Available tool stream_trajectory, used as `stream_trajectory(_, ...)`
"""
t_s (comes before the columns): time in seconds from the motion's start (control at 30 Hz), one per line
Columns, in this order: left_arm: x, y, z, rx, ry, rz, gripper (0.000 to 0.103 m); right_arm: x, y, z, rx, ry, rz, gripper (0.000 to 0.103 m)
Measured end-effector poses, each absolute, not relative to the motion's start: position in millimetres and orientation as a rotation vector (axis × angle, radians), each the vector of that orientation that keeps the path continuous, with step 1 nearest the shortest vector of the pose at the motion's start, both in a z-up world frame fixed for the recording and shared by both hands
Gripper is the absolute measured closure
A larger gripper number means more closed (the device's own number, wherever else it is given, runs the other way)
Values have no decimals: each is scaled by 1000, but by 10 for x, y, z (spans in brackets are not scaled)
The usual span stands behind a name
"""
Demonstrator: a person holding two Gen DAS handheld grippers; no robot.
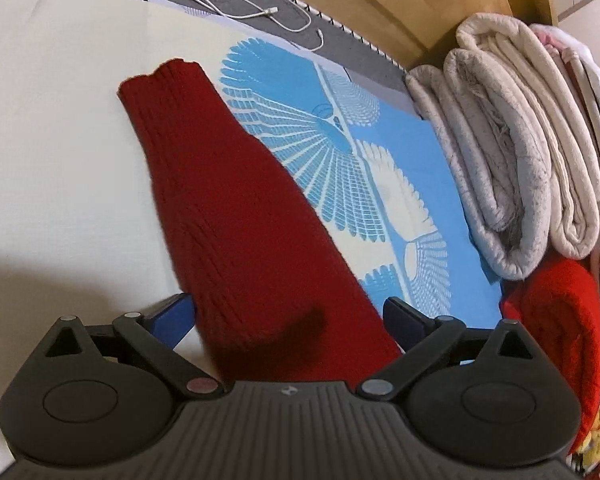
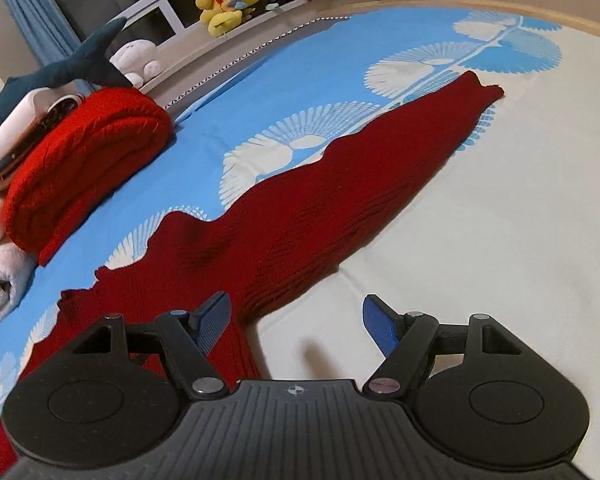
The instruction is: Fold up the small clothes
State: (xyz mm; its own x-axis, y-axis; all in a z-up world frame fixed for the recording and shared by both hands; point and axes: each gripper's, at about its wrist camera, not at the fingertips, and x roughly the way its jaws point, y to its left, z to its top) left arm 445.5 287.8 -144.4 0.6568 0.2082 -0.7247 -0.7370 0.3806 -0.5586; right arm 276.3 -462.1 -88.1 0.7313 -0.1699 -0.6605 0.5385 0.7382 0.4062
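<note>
Both grippers, left (image 1: 288,314) and right (image 2: 296,320), wide open, holding nothing; next they need to pinch the sweater (image 1: 228,208) edge to fold.

Red sweater (image 1: 236,216) ribbed knit; bedsheet (image 1: 60,140) smooth cloth.

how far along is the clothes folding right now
Done: one bright red knit lies folded beside the stacked pale blankets. In hand: nothing gripped; the dark red knit lies stretched flat on the bedspread, the left gripper with jaws wide over its near end, the right gripper open at its edge. Left: grasping and folding it.
</note>
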Motion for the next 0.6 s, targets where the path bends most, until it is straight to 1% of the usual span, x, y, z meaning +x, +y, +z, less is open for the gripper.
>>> stream_trajectory(0.13, 4581, 2657, -1460, -835, 609, 680, 3, 2829, -4541, -936, 612, 663, -434, 28)
stream_trajectory(0.17, 4606, 2642, -1459, -811, 615, 683, 5, 2860, -4511, -943, 601, 669, -432, 28)
stream_trajectory(0.2, 4613, 2647, -1454, -807, 612, 694, 9, 2890, -4477, -944, 588, 673, -426, 28)
stream_trajectory(0.23, 4606, 2665, -1445, -806, 610, 713, 35, 2911, -4437, -942, 575, 675, -418, 28)
stream_trajectory(0.27, 4616, 2707, -1435, -801, 629, 738, 79, 2924, -4402, -935, 561, 676, -411, 28)
stream_trajectory(0.3, 4631, 2764, -1442, -799, 671, 750, 84, 2939, -4366, -927, 547, 677, -401, 28)
stream_trajectory(0.37, 4620, 2833, -1400, -822, 707, 761, 85, 2965, -4301, -910, 519, 685, -386, 29)
stream_trajectory(0.43, 4631, 2781, -1279, -790, 741, 792, 85, 2970, -4275, -902, 516, 707, -380, 29)
stream_trajectory(0.5, 4621, 2644, -1095, -730, 721, 790, 86, 2952, -4275, -892, 540, 723, -376, 29)
stream_trajectory(0.6, 4670, 2268, -711, -565, 661, 717, 86, 2905, -4289, -838, 570, 721, -370, 29)
